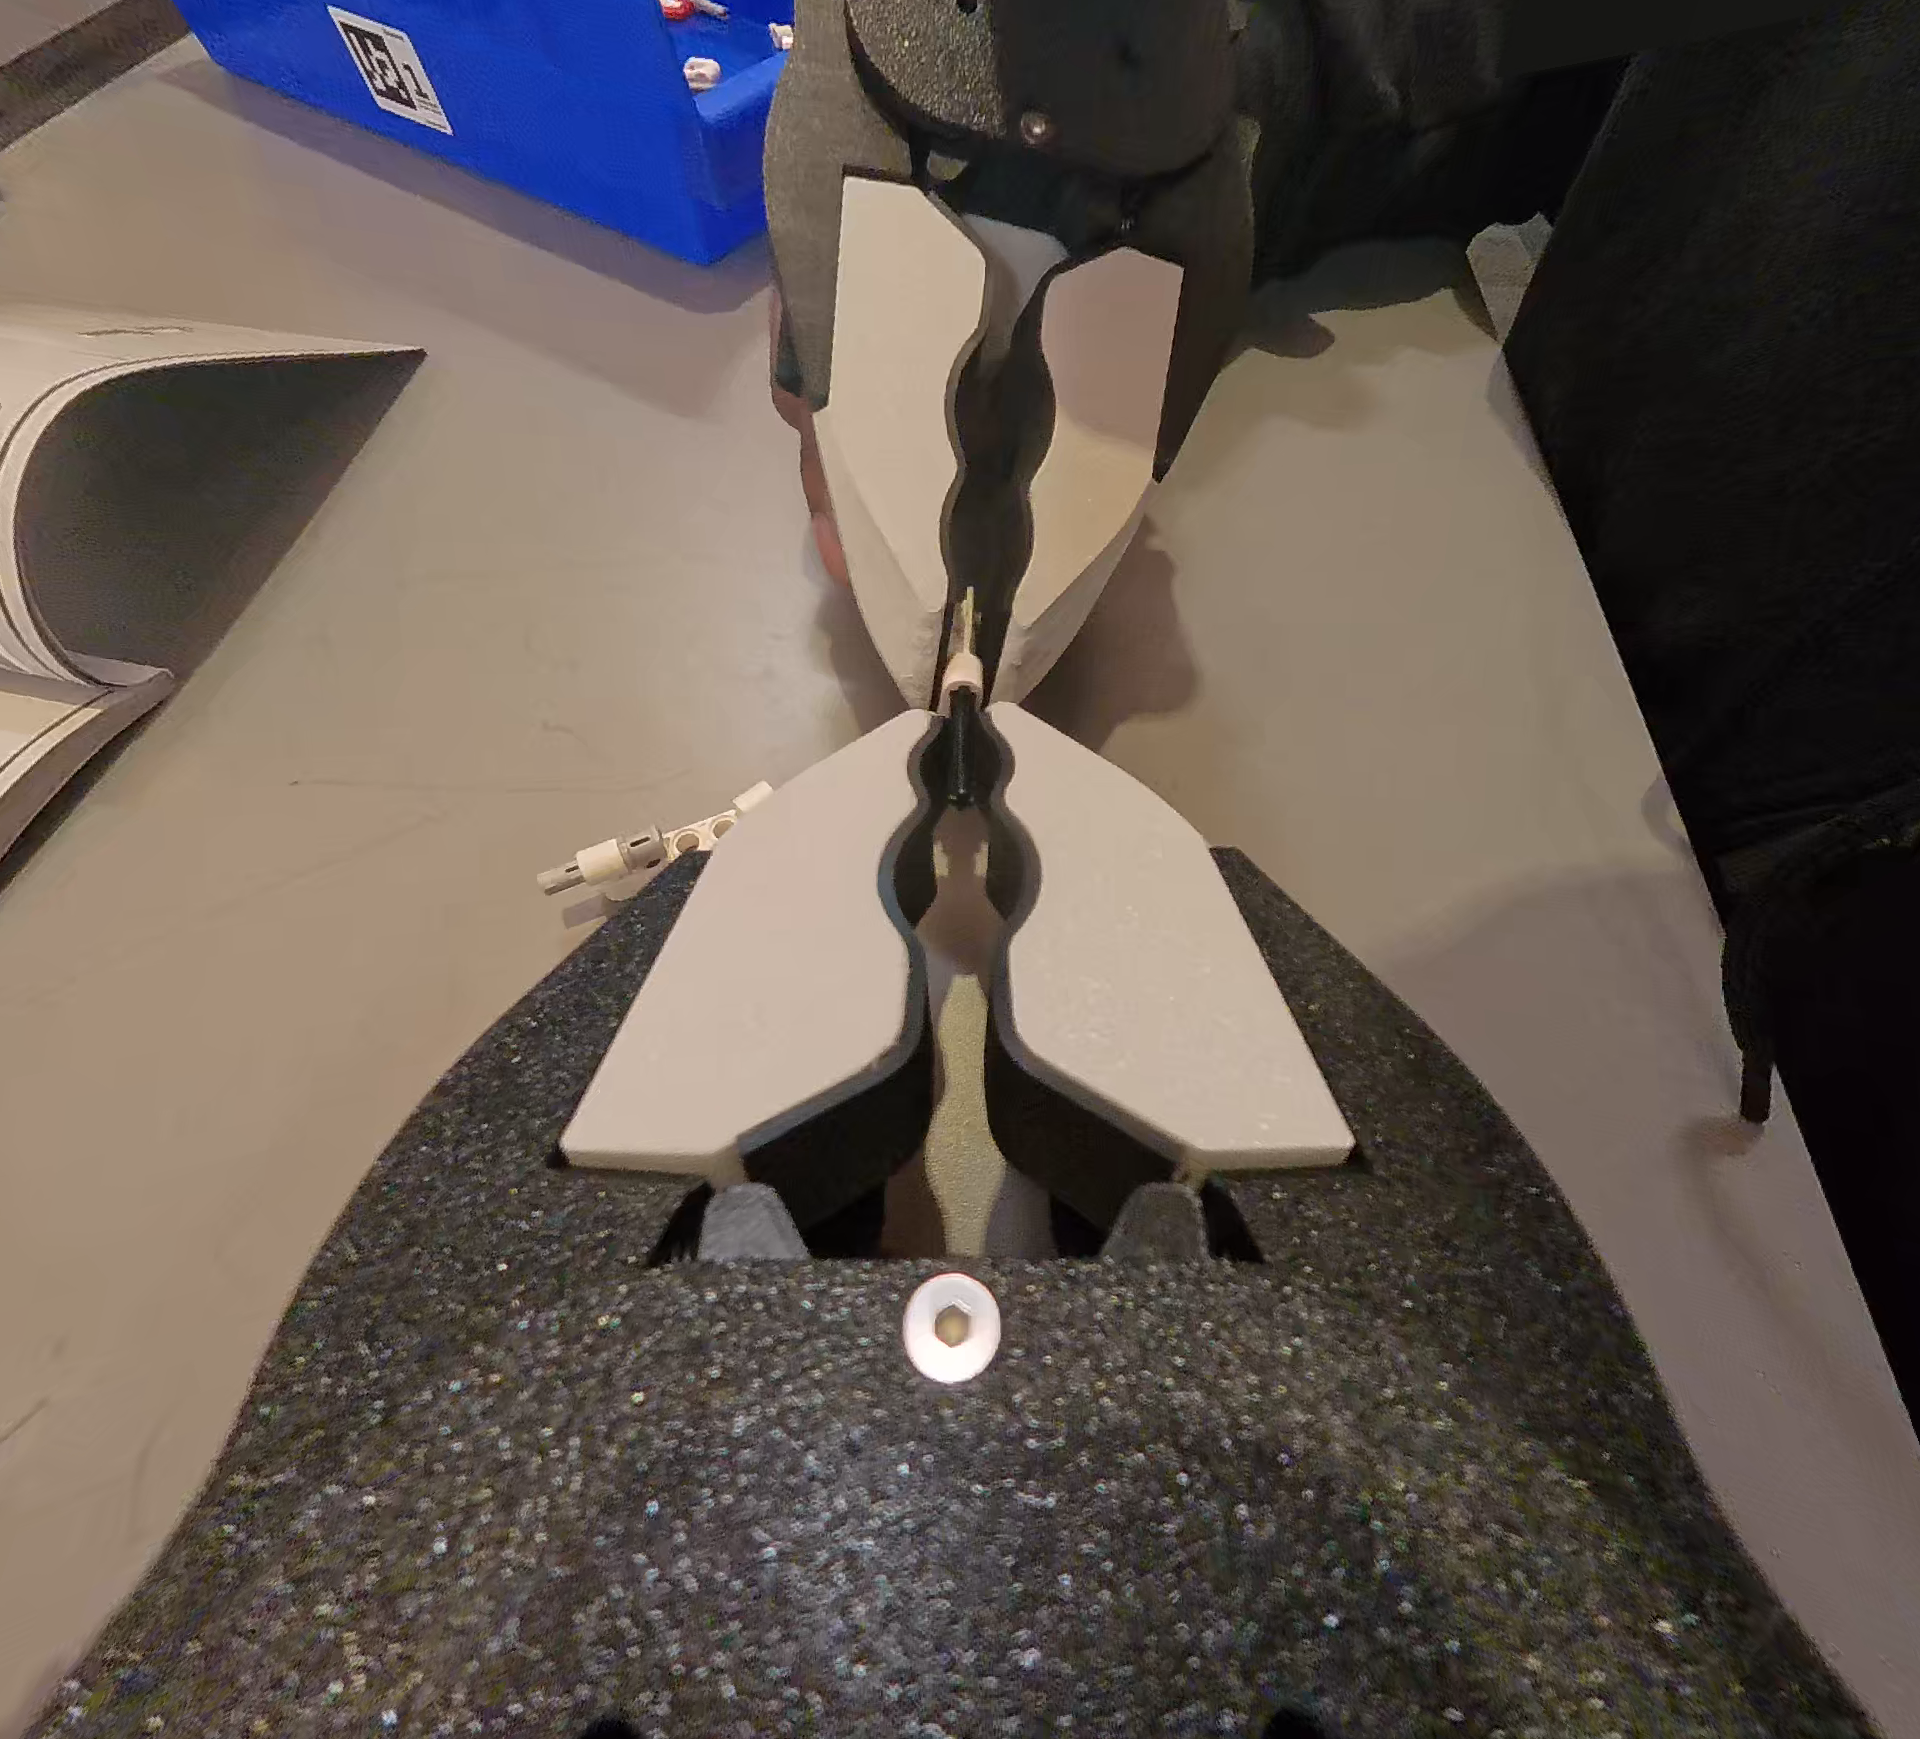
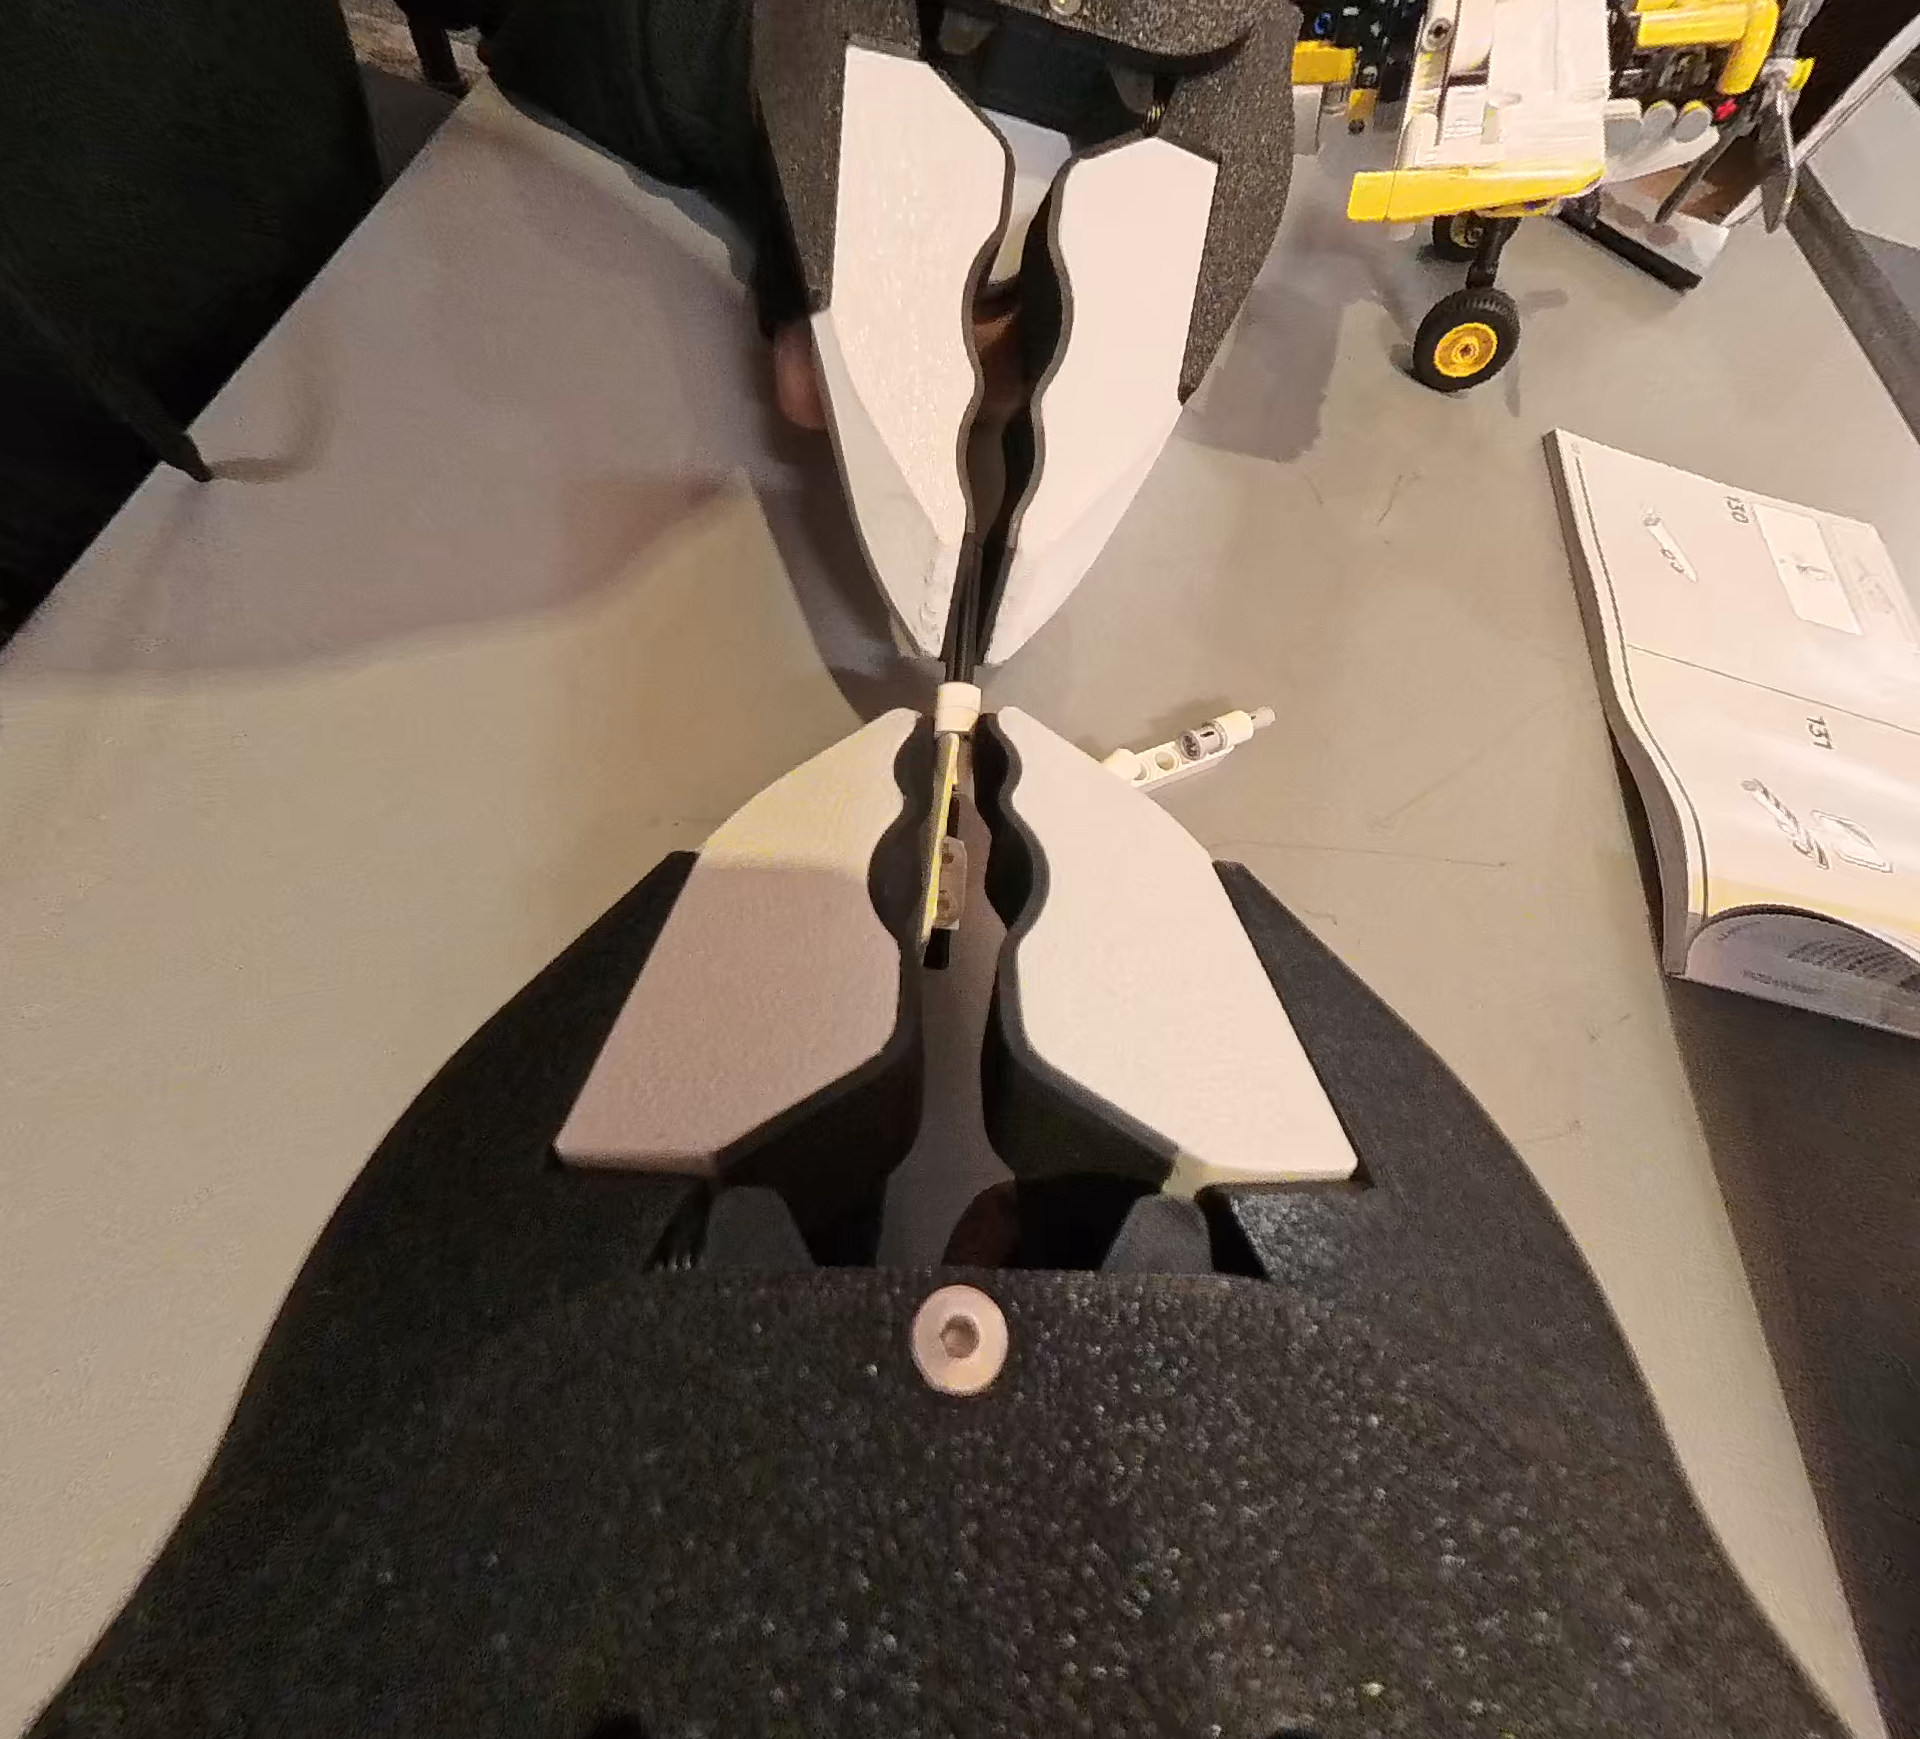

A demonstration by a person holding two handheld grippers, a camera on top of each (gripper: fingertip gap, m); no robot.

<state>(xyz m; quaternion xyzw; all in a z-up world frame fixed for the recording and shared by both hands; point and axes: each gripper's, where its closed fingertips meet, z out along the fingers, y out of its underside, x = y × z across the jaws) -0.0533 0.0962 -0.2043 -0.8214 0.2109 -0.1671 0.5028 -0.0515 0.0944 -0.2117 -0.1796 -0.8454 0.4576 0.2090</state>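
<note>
Centrally in both frames, the left gripper (image 1: 961, 733) is clamping a black axle (image 1: 958, 759), and the right gripper (image 2: 961, 733) is clamping a yellow-edged piece (image 2: 943, 842); a white bushing (image 2: 956, 710) is sitting between them. Alignment should be kept straight.

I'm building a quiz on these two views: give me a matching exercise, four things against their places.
Things:
1. black axle
2. blue bin
3. yellow and white model plane
4. open booklet

Places:
A. far right corner of the right wrist view
B. flat on the table, right edge of the right wrist view
C. clamped in the left gripper
D. upper left of the left wrist view

Pairs: 1-C, 2-D, 3-A, 4-B
</note>
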